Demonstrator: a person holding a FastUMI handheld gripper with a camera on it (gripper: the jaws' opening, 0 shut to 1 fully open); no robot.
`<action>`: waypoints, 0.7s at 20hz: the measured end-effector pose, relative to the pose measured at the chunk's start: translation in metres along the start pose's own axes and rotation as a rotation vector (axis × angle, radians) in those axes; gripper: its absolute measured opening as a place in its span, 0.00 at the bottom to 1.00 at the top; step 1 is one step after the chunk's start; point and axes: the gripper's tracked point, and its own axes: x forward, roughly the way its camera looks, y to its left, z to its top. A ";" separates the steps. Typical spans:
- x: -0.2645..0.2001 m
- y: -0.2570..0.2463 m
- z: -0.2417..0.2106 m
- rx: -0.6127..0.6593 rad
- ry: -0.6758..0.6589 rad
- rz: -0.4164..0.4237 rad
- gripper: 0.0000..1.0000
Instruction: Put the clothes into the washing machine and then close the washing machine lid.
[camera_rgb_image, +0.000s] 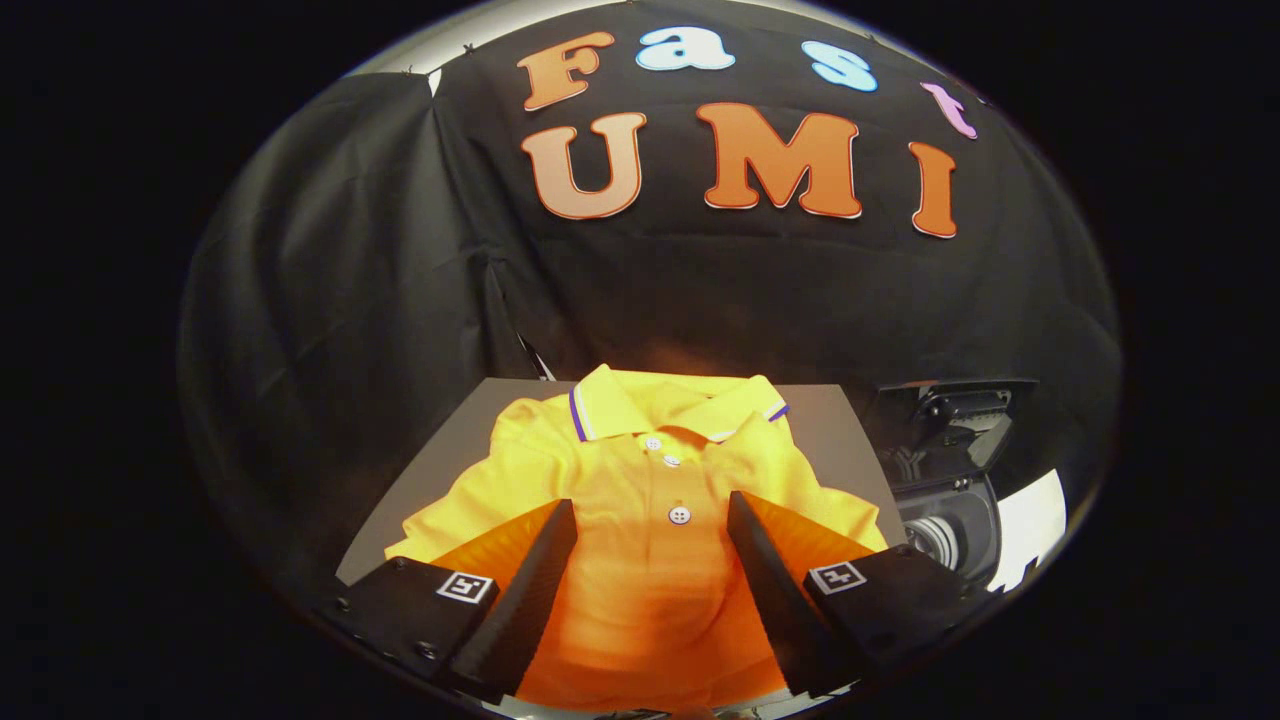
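Observation:
A yellow polo shirt (650, 480) with white buttons and a purple-striped collar lies spread on a grey board (450, 440). My gripper (652, 515) hovers low over the shirt's chest, open, its two black fingers (535, 590) wide apart on either side of the button placket. Nothing is pinched between them. To the right of the board stands the washing machine (945, 480), dark, with its lid (950, 400) raised and the drum opening showing beside my right finger.
Black cloth walls close the booth behind and to the left of the board. A bright white patch (1030, 525) shows beyond the washing machine on the right.

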 end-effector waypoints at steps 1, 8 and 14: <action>0.002 -0.001 -0.005 0.010 0.015 0.000 0.98; 0.013 0.002 -0.014 -0.013 0.039 -0.016 0.83; 0.015 0.002 -0.014 0.064 0.009 0.039 0.36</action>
